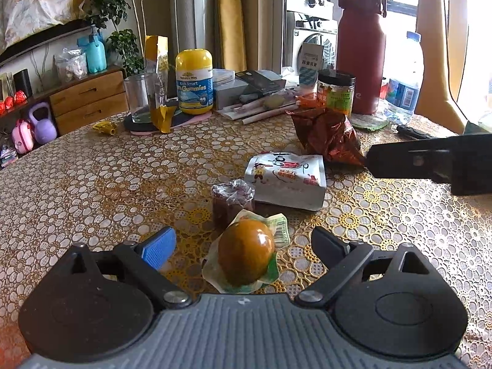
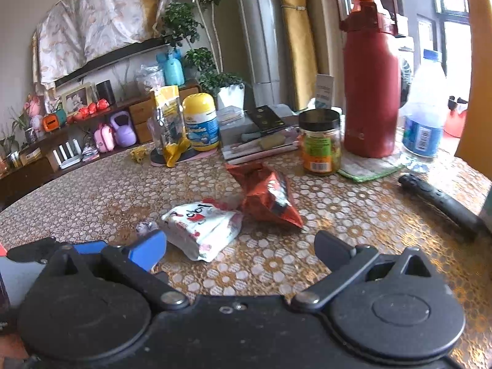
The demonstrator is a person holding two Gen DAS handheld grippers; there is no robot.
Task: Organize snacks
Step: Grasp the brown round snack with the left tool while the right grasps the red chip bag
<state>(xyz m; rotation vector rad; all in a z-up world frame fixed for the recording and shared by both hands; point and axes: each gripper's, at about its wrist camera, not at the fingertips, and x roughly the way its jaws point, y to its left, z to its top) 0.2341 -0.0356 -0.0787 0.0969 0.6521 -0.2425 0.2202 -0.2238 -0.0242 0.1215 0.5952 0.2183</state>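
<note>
A brown marinated egg in a clear and green wrapper [image 1: 246, 253] lies on the patterned table between the spread fingers of my left gripper [image 1: 243, 247], which is open and not touching it. Just beyond the egg sit a small purple wrapped snack [image 1: 233, 200] and a white cartoon-printed pack [image 1: 287, 178], with a crumpled red foil bag [image 1: 326, 135] behind them. My right gripper [image 2: 240, 247] is open over bare tablecloth; the white pack [image 2: 203, 227] lies just ahead of its blue left finger, with the red bag [image 2: 267, 196] further on. The right gripper's black body [image 1: 430, 160] enters the left wrist view from the right.
Along the table's far side stand a glass [image 1: 140, 98], a yellow pouch [image 1: 160, 83], a gummies bottle [image 1: 194, 81], books [image 1: 246, 92], a black-lidded jar [image 2: 321, 143], a tall red flask [image 2: 370, 77] and a water bottle [image 2: 424, 107]. A black remote [image 2: 442, 206] lies at right.
</note>
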